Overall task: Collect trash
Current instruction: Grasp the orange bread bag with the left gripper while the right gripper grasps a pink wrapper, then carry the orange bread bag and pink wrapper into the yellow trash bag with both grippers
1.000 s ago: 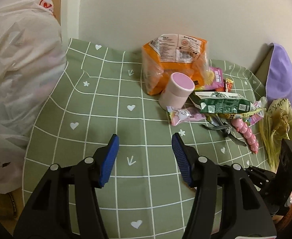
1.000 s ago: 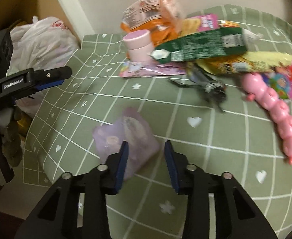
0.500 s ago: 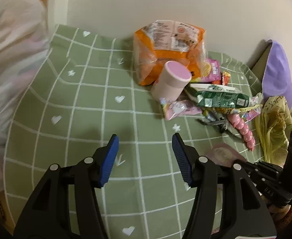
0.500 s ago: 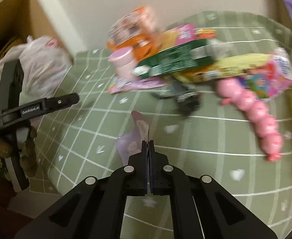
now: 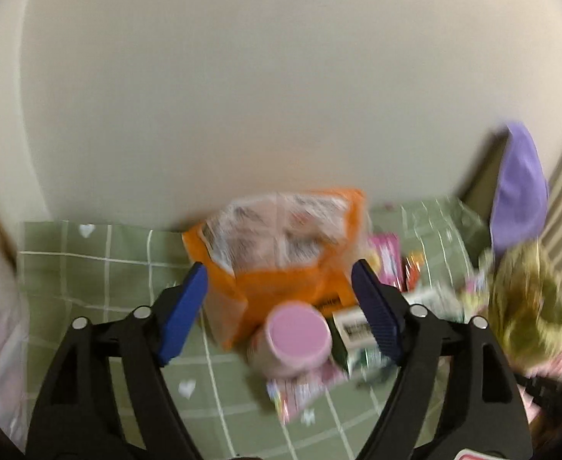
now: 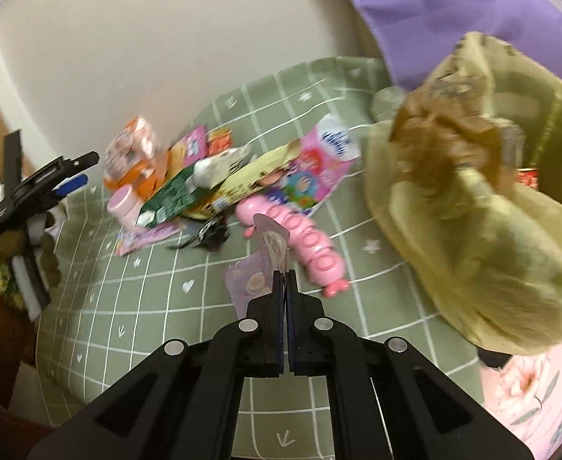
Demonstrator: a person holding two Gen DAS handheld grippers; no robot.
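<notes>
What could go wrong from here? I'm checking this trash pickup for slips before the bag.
The right gripper pinches only an edge of the thin purple wrapper, so it might slip free on the way to the yellow-green bag. The left gripper, its jaws opening with nothing between them, heads into the pile and could knock over the pink cup beside the orange bag.

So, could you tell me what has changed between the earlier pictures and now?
The right gripper closed on the pale purple wrapper and has lifted it off the green cloth, swinging toward the yellow-green bag. The left gripper moved up to the pile, its jaws opening in front of the orange bag and pink-lidded jar, holding nothing. The pile of wrappers and the pink toy stayed put.
</notes>
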